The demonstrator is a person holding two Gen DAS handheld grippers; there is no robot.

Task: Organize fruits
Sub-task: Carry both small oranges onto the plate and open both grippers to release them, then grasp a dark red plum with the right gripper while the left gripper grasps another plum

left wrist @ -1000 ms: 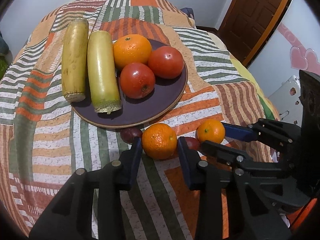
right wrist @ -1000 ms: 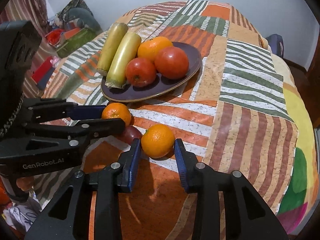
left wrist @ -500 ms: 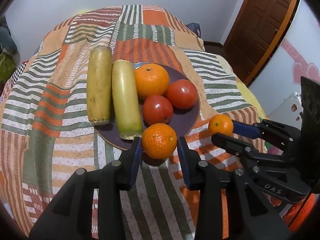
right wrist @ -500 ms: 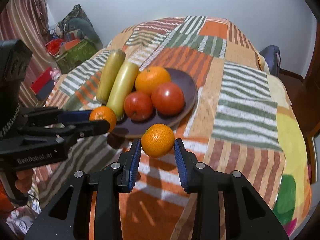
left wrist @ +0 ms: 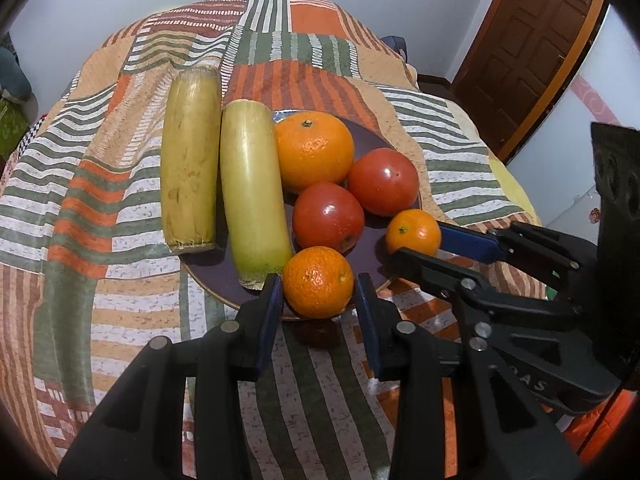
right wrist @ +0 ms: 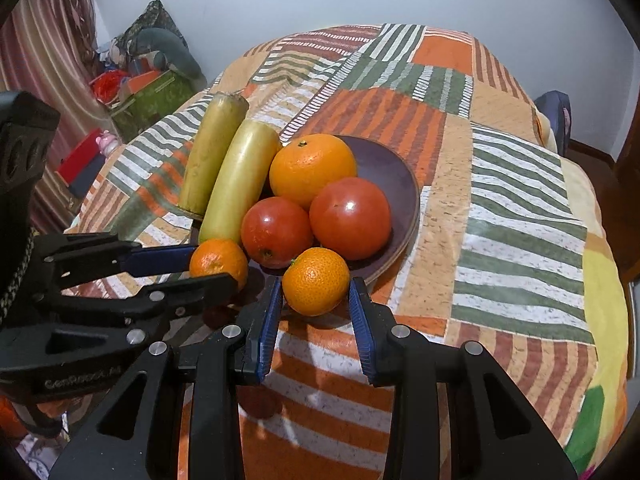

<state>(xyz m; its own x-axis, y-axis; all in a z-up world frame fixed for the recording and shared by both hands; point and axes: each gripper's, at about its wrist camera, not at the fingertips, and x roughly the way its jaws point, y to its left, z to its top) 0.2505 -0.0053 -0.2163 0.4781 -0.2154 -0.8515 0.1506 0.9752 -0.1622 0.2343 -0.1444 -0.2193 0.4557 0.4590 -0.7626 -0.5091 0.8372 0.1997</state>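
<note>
A dark purple plate (left wrist: 216,276) (right wrist: 384,160) holds a large orange (left wrist: 314,150) (right wrist: 312,168), two red tomatoes (left wrist: 382,182) (right wrist: 350,218) and the end of a pale green squash (left wrist: 250,196). A second squash (left wrist: 192,156) lies beside it. My left gripper (left wrist: 318,292) is shut on a small orange (left wrist: 318,282) over the plate's near rim. My right gripper (right wrist: 316,296) is shut on another small orange (right wrist: 316,280) (left wrist: 414,232) just off the plate's right rim. Each gripper shows in the other's view.
The plate sits on a round table under a striped patchwork cloth (left wrist: 120,320) (right wrist: 520,200). A small dark red fruit (right wrist: 258,402) lies on the cloth under my right gripper. A wooden door (left wrist: 532,40) is at right, clutter (right wrist: 148,80) on the floor at left.
Both grippers lifted their small oranges off the cloth and carried them forward to the plate's near edge. The dark fruits stayed behind on the cloth.
</note>
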